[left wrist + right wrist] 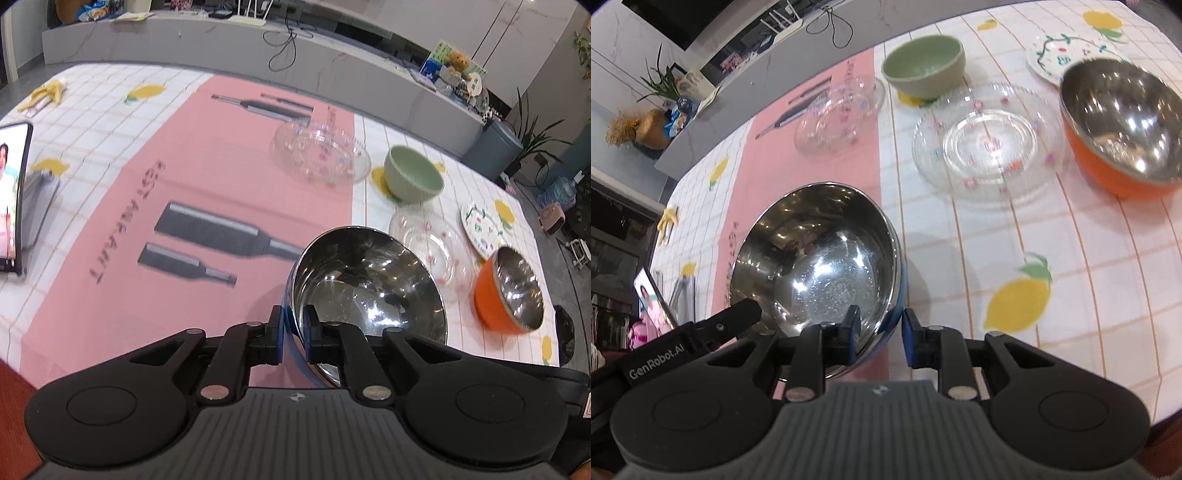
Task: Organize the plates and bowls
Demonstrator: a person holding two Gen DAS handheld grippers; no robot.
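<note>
Bowls (pixel 413 177) on lemon-print tablecloth (pixel 110 122)

Left tongs (pixel 293 334): lower centre of the left wrist view, pitched steeply downward, blue pads closed tight on a bowl rim (pixel 295 295). Right tongs (pixel 879 334): lower centre of the right wrist view, likewise pitched down, pads straddling the same rim from its other side; contact unclear.

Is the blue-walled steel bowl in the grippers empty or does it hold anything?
Empty. The blue-walled steel bowl shows only bare, shiny metal inside in both wrist views, with reflections and nothing lying in it.
</note>
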